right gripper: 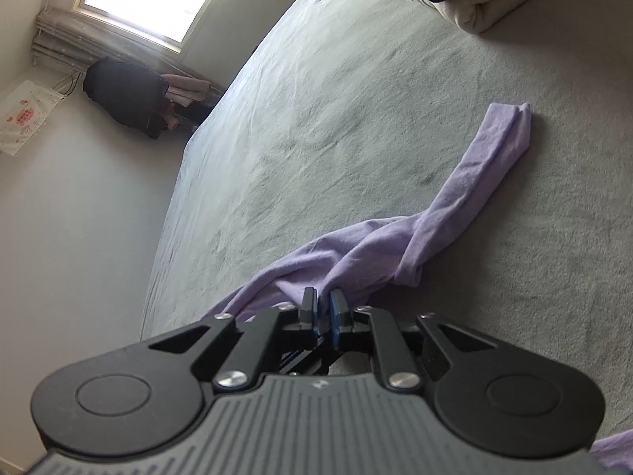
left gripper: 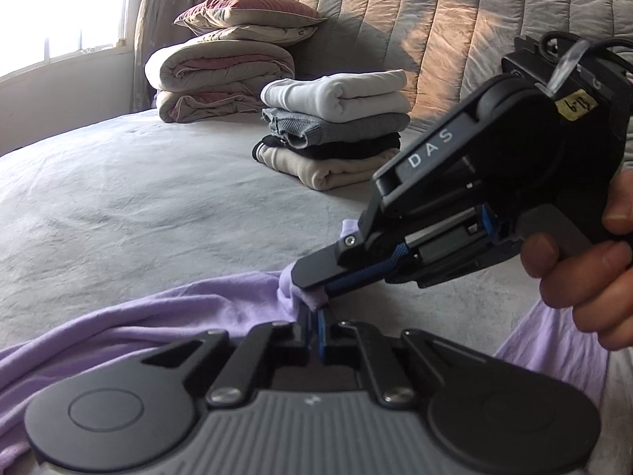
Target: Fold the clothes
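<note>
A wide bed [left gripper: 138,198] covered in a pale grey fleecy sheet, with clothes and bedding lying on it.

In the left wrist view we see a lilac garment [left gripper: 130,316] lying crumpled along the lower edge of the frame. A stack of folded clothes [left gripper: 332,134], white over grey over black over cream, sits on the sheet at centre. Folded quilts topped by pillows [left gripper: 221,67] rest behind it, upper left, against the padded grey headboard [left gripper: 435,12].
</note>
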{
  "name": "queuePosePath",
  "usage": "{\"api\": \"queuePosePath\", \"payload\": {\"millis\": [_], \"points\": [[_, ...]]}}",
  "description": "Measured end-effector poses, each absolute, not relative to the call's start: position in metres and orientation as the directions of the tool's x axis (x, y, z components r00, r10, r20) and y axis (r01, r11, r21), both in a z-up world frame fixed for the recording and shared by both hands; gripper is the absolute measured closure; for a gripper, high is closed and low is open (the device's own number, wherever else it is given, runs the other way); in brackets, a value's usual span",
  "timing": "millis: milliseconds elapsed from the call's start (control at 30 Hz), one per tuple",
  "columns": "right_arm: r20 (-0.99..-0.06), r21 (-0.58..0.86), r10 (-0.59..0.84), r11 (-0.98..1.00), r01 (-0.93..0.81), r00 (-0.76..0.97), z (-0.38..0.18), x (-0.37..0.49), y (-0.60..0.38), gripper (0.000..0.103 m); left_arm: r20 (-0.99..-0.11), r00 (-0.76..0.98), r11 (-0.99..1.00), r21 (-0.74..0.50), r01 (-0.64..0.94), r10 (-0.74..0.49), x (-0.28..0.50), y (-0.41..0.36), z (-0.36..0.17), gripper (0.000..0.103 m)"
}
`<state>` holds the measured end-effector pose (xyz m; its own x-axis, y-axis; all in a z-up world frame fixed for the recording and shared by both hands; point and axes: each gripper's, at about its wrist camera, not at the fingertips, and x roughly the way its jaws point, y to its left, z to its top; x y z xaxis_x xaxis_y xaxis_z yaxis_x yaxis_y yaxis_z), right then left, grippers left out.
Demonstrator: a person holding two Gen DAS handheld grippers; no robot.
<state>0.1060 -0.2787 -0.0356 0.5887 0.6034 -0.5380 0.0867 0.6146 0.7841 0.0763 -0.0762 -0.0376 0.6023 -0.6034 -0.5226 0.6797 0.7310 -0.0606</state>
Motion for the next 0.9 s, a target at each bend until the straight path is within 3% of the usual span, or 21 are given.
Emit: {"api": "queuePosePath", "payload": {"millis": [433, 900], "points": [[-0.488, 0.856, 0.599, 0.472, 0.213, 0.635, -0.051, 0.134, -0.308, 0.089, -0.467, 0.585, 0.714, -0.162, 0.681, -0.663, 0.077, -0.060, -0.020, 0.101], [-0.493, 0.842, 0.472, 0.471, 0.264, 0.731, -0.049, 0.140, -0.355, 0.089, -0.452, 0.575, 0.714, -0.242, 0.656, -0.682, 0.084, -0.043, -0.015, 0.103]]}}
